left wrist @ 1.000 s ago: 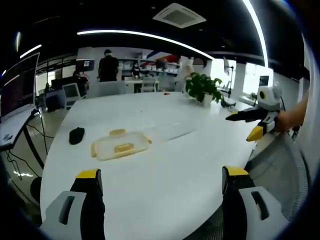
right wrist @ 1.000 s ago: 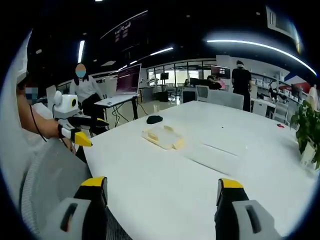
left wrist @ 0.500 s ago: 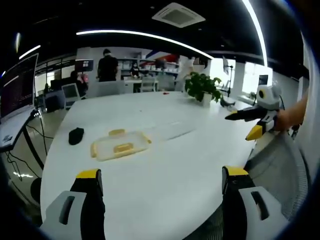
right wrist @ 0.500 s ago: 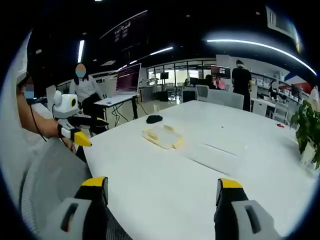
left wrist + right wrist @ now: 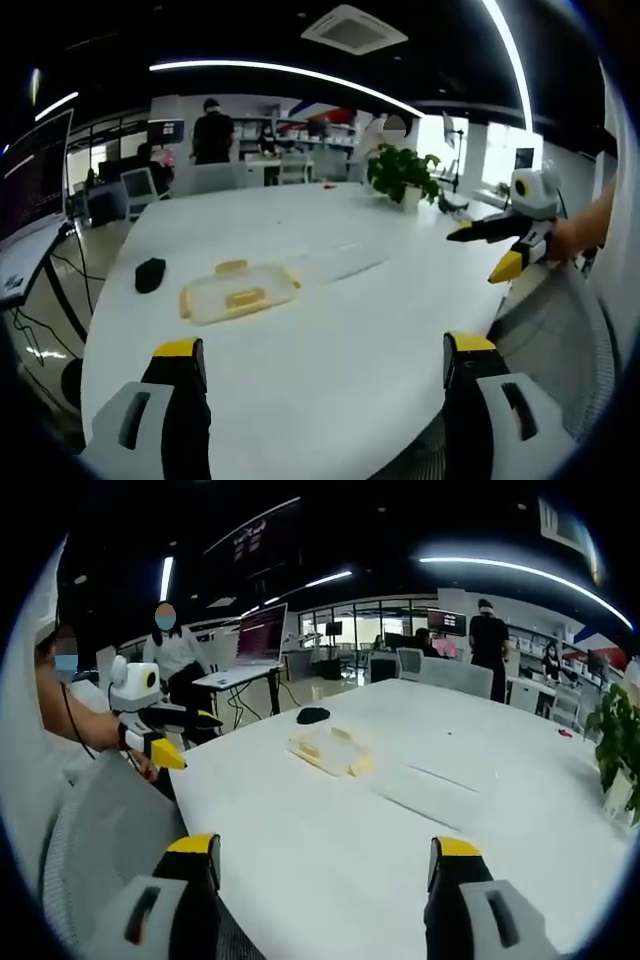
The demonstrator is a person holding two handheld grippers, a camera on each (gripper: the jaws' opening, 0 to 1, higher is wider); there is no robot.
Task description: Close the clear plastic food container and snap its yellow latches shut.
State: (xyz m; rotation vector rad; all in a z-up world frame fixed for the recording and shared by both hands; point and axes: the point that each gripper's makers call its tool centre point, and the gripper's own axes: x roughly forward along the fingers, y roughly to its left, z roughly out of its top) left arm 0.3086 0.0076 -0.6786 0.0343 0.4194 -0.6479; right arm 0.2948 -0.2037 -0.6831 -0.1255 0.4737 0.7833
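Well, one long white counter (image 5: 330, 330) runs the length of the office, with one grey mesh chair back (image 5: 95, 830) at its near edge. On it lie four things I can count: one clear flat plastic lid (image 5: 345, 260), one clear plastic food container with yellow latches (image 5: 238, 293), one leafy green plant in a white pot (image 5: 402, 175) at the far side, and one small black lump (image 5: 150, 274) beside the container. Three yellow latches show on the container in the left gripper view; the lid lies flat just beside it, so the box is not yet closed.

Two tongs are held up. The left tongs (image 5: 320, 360) hang over the near edge with jaws spread wide, nothing between them, the container well ahead and slightly left of the gap. The right tongs (image 5: 325, 855) are likewise spread and empty, the container (image 5: 327, 752) far ahead between their jaw lines. Each pair shows in the other's view, off the counter's edge, jaws parted.
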